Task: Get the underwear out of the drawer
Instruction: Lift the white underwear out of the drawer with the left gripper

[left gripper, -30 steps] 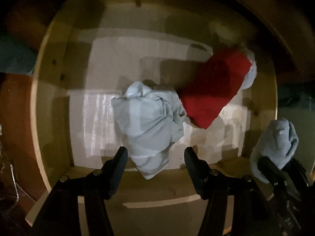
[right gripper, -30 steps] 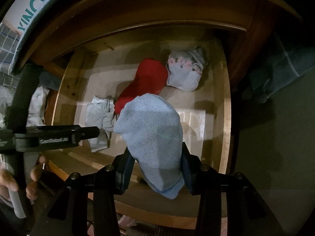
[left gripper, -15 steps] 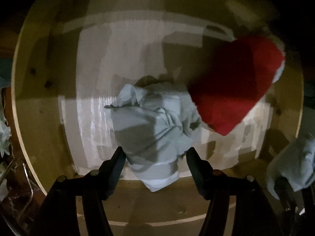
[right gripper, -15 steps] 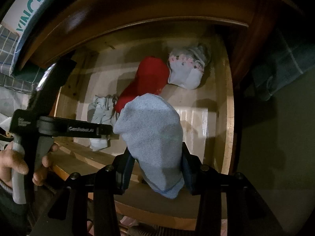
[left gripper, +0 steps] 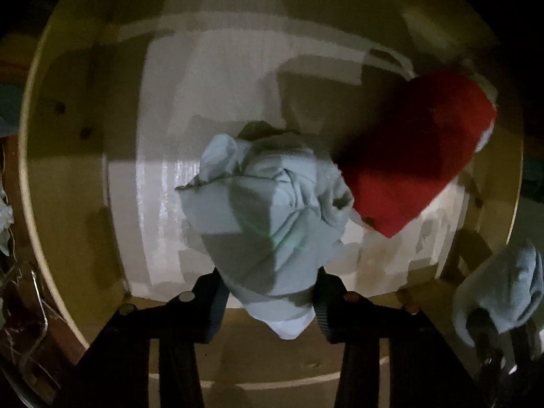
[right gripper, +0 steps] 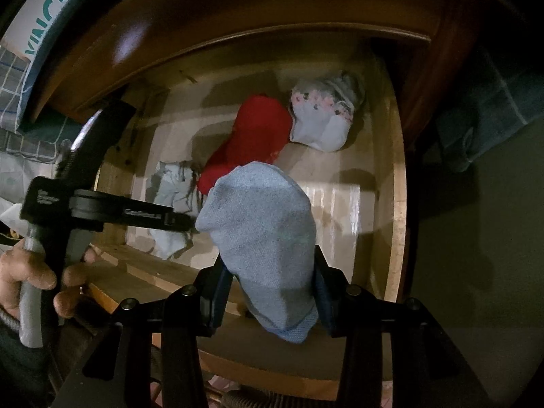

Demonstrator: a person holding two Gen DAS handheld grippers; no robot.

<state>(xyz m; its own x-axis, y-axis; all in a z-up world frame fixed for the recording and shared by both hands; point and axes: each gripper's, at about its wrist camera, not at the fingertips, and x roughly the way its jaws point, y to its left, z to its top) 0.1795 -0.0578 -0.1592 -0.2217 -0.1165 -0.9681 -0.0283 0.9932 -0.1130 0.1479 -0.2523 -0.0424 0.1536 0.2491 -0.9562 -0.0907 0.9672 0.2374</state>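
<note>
A crumpled pale grey-blue underwear point(left gripper: 268, 210) lies on the floor of the open wooden drawer point(left gripper: 68, 170). My left gripper point(left gripper: 268, 292) points down into the drawer. Its jaws are closing, and both pads pinch the near end of this piece. In the right wrist view the same piece point(right gripper: 170, 190) shows beside the left gripper's dark body point(right gripper: 136, 212). My right gripper point(right gripper: 268, 272) is shut on a blue knitted garment point(right gripper: 265, 238), held above the drawer's front edge. A red garment point(right gripper: 258, 136) and a white floral underwear point(right gripper: 323, 122) lie further back.
The drawer's right wall point(right gripper: 396, 204) and the dark wooden cabinet front point(right gripper: 238, 6) frame the opening. A person's hand point(right gripper: 30, 272) holds the left gripper's handle. Checked fabric point(right gripper: 20, 102) lies at the far left. The red garment point(left gripper: 414, 156) touches the pale piece.
My left gripper has sunk towards the pale underwear and its jaws have narrowed from wide apart to pinching the cloth. The right gripper and its blue garment have not moved.
</note>
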